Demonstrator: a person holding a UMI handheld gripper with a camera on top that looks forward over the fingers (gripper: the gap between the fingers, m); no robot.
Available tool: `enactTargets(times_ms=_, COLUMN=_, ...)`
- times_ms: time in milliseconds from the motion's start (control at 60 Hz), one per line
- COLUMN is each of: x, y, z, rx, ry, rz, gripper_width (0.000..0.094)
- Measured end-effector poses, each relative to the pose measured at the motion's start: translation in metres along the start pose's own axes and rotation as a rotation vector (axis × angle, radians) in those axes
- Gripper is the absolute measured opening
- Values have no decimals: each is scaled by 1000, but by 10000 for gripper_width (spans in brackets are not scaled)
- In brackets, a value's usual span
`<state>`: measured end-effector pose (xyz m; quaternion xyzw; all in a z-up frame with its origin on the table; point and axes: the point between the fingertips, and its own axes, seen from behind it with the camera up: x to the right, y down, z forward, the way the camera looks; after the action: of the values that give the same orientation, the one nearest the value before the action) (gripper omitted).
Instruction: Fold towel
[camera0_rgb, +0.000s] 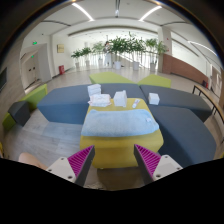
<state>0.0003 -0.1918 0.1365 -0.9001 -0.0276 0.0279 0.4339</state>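
Note:
A light blue towel (118, 122) lies spread flat on a yellow table (112, 150) just ahead of the fingers. My gripper (114, 158) is open and empty, held in front of the table's near edge, with nothing between its pink pads (82, 158). The towel lies beyond the fingertips and apart from them.
Several white objects (120, 97) stand on the far end of the table behind the towel. Grey-blue sofas (62, 102) surround the table left, right (185, 128) and behind. Green plants (115, 45) and yellow seats stand farther back in the hall.

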Motion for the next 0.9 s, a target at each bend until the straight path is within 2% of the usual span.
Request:
enactTargets(times_ms=133, x=1, y=-1, z=5, rx=-14, ry=28, rz=4, gripper_width=809)
enactTargets(times_ms=350, x=-38, y=-19, z=49, rx=-8, ry=-16, rz=-35, gripper_width=801)
enactTargets(times_ms=533, x=-97, y=-37, z=137, rx=-8, ry=-97, rz=-66, gripper_width=782)
enactTargets(times_ms=667, x=-131, y=-47, z=191, rx=12, ry=-113, rz=-107, gripper_width=764)
enactTargets(times_ms=800, x=-154, y=-31, z=242, rx=-29, ry=-124, rz=-175, gripper_width=732)
enactTargets(times_ms=867, x=-147, y=-12, z=268, rx=-80, ry=-94, rz=-197, gripper_width=689)
enactTargets(times_ms=900, x=-142, y=-10, z=274, rx=-70, ry=-71, rz=-216, gripper_width=657)
